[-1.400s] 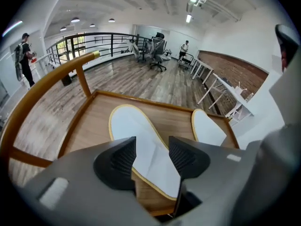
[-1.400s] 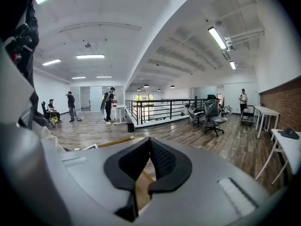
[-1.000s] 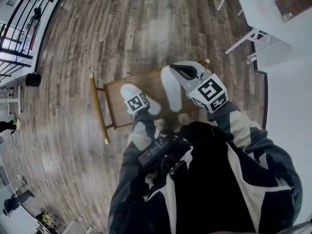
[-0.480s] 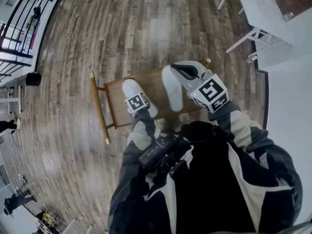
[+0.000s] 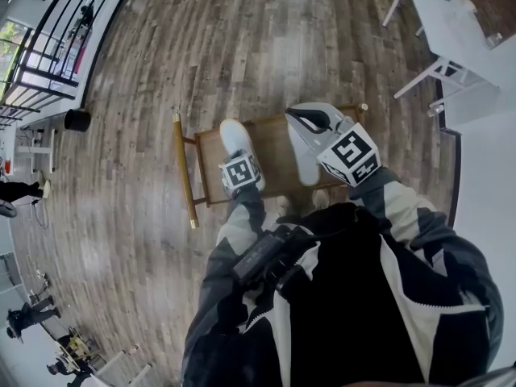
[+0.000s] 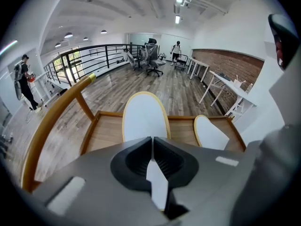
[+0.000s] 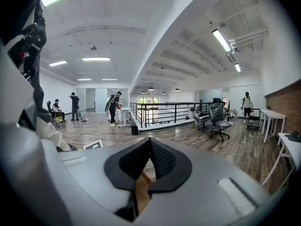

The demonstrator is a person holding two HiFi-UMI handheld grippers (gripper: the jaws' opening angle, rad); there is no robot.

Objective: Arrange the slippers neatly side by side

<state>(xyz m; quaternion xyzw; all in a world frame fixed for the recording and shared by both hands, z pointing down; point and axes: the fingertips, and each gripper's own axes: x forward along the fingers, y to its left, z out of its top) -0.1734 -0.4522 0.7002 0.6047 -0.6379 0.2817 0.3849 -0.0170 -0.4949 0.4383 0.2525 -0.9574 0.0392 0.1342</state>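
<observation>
Two white slippers lie on a wooden chair seat [image 5: 270, 147]. My left gripper [image 5: 239, 168] is shut on the heel end of the left slipper [image 5: 234, 138]. In the left gripper view the slipper [image 6: 145, 117] stretches away from the left gripper [image 6: 152, 147], whose jaws have just been closing, and its white edge is pinched between them. The right slipper [image 6: 209, 133] lies beside it on the seat. My right gripper [image 5: 300, 117] hovers over the right slipper [image 5: 306, 166] and hides part of it. In the right gripper view the right gripper [image 7: 149, 147] is shut with nothing between its jaws.
The chair's curved back rail [image 5: 184, 168] runs along the seat's left side. White tables [image 5: 451, 22] stand at the upper right. A black bin [image 5: 78, 120] and a railing [image 5: 48, 39] are at the far left. Bare wooden floor surrounds the chair.
The left gripper has taken hold of the left slipper's heel end and risen with it. The right gripper stays over the right slipper. The head view has shifted, so the chair sits further right.
</observation>
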